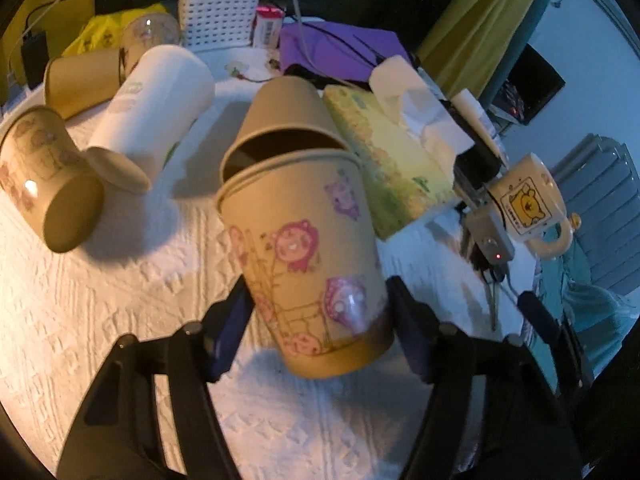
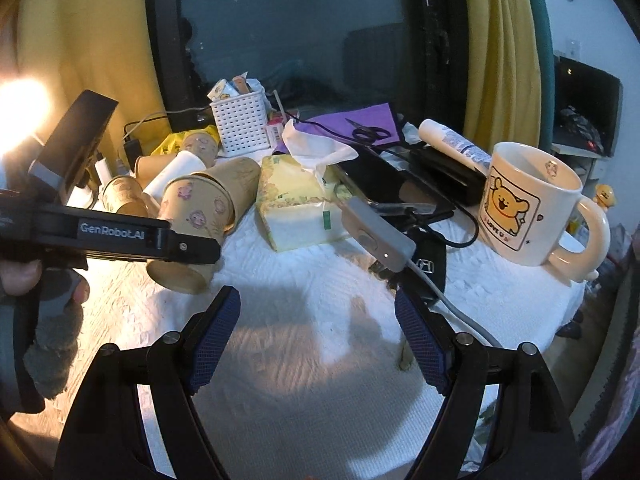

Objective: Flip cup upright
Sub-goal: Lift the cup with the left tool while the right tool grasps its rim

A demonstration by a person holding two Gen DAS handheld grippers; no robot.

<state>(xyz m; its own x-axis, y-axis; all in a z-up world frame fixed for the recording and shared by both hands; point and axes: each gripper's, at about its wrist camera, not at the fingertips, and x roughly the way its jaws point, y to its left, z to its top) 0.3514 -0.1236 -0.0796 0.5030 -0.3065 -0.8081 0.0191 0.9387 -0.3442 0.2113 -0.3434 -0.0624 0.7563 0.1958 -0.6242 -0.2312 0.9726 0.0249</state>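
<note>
A tan paper cup with pink and purple cartoon prints (image 1: 308,256) is held tilted above the white cloth, mouth up and away, base toward the camera. My left gripper (image 1: 316,316) is shut on its lower body, one finger on each side. A plain tan cup (image 1: 288,108) lies on its side right behind it. In the right wrist view the held cup (image 2: 196,216) shows at left under the left gripper's black body (image 2: 120,236). My right gripper (image 2: 316,336) is open and empty over the white cloth.
Other paper cups (image 1: 48,184) and a white cup (image 1: 156,100) lie on their sides at left. A tissue box (image 1: 392,152) sits right of the held cup. A bear-print mug (image 2: 532,204) stands at right. A white basket (image 2: 240,124) and cables sit at the back.
</note>
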